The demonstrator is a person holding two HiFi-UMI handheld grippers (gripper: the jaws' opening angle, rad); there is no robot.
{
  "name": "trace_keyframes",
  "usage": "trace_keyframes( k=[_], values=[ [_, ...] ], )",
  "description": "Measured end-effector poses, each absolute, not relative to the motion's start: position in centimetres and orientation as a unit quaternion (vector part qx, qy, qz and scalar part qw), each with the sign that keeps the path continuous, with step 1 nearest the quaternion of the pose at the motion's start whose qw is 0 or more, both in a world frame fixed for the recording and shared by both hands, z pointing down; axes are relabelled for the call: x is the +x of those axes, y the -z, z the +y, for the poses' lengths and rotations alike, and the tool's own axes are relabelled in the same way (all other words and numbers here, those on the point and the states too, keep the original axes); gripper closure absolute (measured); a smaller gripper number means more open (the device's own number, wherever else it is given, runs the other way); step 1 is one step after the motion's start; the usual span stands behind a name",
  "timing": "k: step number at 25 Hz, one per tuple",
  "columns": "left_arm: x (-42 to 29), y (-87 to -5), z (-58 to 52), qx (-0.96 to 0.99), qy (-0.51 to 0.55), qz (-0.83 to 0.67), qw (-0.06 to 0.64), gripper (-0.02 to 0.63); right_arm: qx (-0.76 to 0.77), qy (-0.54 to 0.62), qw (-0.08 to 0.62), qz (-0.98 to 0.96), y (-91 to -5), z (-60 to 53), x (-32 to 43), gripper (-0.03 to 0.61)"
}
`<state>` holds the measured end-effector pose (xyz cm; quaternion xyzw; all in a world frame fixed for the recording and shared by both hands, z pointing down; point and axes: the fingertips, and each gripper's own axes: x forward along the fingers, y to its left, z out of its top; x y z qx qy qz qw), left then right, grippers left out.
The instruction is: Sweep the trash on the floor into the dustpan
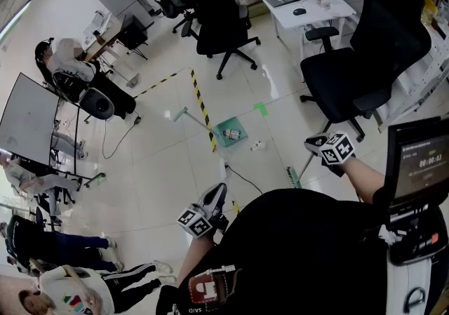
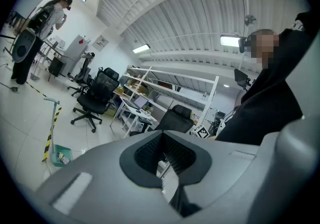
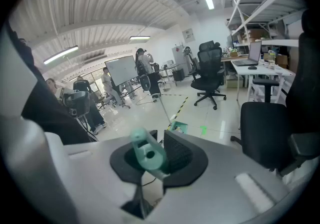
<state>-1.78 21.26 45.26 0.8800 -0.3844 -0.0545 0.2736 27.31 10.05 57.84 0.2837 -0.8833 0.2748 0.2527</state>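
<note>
The right tool [image 3: 156,160] grips a green broom handle [image 3: 147,154], a green dustpan [image 3: 179,127] beyond.

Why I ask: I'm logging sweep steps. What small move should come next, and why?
Probably sweep the broom at the white scrap, pushing it into the dustpan: the right tongs grip the broom's handle, and the scrap lies on the floor between broom and dustpan.

Glossy tiled floor [image 1: 161,149] (green plastic dustpan [image 1: 231,124])
</note>
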Motion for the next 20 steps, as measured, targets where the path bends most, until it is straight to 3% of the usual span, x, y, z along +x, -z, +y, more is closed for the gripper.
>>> trace_keyframes(
  k=[11,20],
  values=[
    [0.3,-46.1,17.5,0.870,0.061,-0.399,0.283,0.617,0.269,-0.268,0.253,-0.890,-58.3,4.6,28.9,0.538],
    [-6.2,-48.2,11.3,0.876,0.064,-0.372,0.301,0.617,0.270,-0.257,0.261,-0.890,-58.4,-1.2,21.9,0.538]
  ],
)
